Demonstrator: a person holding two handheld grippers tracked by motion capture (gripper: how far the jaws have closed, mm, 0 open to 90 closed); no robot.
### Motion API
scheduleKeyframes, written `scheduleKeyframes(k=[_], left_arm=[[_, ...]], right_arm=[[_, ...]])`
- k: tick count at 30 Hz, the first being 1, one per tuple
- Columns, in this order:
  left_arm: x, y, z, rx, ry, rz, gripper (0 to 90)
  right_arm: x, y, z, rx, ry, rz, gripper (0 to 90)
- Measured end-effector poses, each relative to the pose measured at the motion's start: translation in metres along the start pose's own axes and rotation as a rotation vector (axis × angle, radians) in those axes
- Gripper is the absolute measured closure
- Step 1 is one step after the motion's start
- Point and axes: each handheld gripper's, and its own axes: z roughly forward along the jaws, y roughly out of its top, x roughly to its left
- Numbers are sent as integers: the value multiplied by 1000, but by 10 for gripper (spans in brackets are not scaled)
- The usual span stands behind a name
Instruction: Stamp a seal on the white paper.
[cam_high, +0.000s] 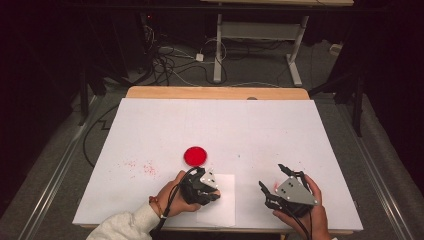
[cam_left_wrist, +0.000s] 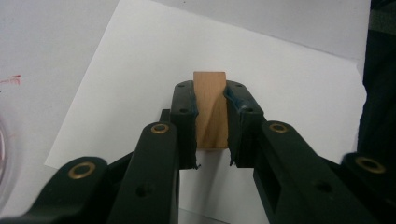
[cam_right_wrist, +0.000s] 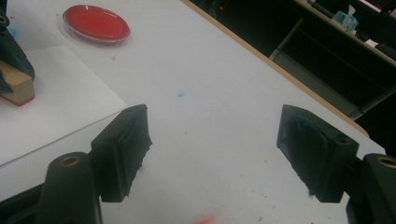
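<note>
A small wooden block (cam_left_wrist: 211, 109) with a red underside (cam_right_wrist: 17, 99) is clamped between the jaws of my left gripper (cam_left_wrist: 211, 93). It is held down at a white paper sheet (cam_high: 225, 210) near the table's front edge; I cannot tell whether it touches the sheet. In the high view the left gripper (cam_high: 215, 194) points right over that sheet. A round red dish (cam_high: 195, 155) lies just beyond it. My right gripper (cam_high: 271, 176) hovers to the right over the white table cover, jaws wide apart (cam_right_wrist: 212, 135) with nothing between them.
Red specks (cam_high: 142, 167) dot the cover left of the dish. A red smear (cam_right_wrist: 205, 218) and a blue speck (cam_right_wrist: 180, 94) mark it near the right gripper. The table's wooden far edge (cam_high: 215, 92) faces a desk frame (cam_high: 218, 45) and floor cables.
</note>
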Motion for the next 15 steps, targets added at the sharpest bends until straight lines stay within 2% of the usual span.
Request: scheduleKeyframes(k=[10, 15], left_arm=[[1, 0, 0, -3, -7, -3, 739], [0, -1, 1, -7, 2, -1, 739]], right_arm=[[0, 0, 1, 3, 0, -3, 258], [1, 0, 0, 3, 0, -1, 258]])
